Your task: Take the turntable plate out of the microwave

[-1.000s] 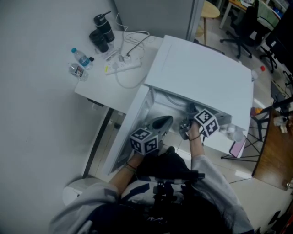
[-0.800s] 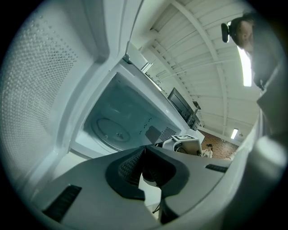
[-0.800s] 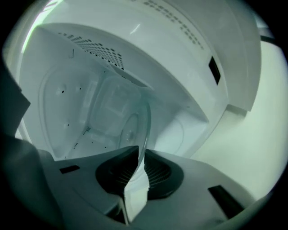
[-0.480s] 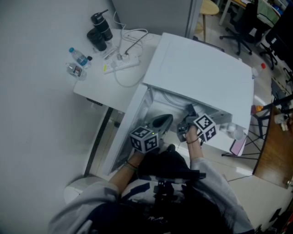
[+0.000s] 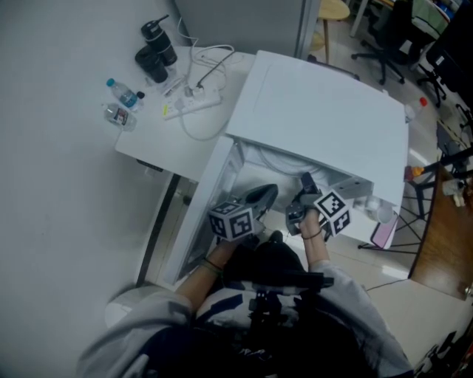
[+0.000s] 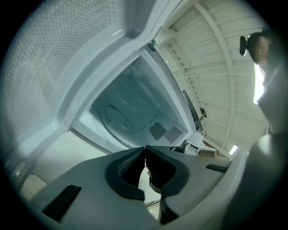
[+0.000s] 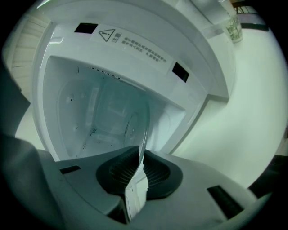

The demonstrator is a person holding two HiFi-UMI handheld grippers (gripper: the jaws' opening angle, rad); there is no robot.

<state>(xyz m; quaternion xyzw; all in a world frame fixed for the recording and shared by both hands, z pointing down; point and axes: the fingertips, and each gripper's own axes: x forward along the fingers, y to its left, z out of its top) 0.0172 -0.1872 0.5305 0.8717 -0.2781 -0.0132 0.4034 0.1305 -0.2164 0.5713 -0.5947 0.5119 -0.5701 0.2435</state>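
The white microwave (image 5: pixel 318 111) stands with its door (image 5: pixel 211 199) swung open to the left. My right gripper (image 7: pixel 138 155) reaches into the cavity mouth, its jaws closing on the rim of the clear glass turntable plate (image 7: pixel 145 128), which runs edge-on between the pads. In the left gripper view the plate (image 6: pixel 118 120) lies low in the cavity. My left gripper (image 6: pixel 145 150) is shut on nothing, just outside the opening beside the door. In the head view the left gripper (image 5: pixel 264 196) and right gripper (image 5: pixel 304 183) sit side by side at the opening.
On the white table (image 5: pixel 155 144) left of the microwave lie a power strip (image 5: pixel 194 103) with cables, two water bottles (image 5: pixel 122 94) and a black flask (image 5: pixel 159 40). Office chairs (image 5: pixel 392 37) and a stool (image 5: pixel 336 13) stand beyond. The person's dark clothing fills the bottom.
The right gripper has drawn a little back toward the person, still at the cavity mouth. The left gripper has rolled slightly and stayed in place.
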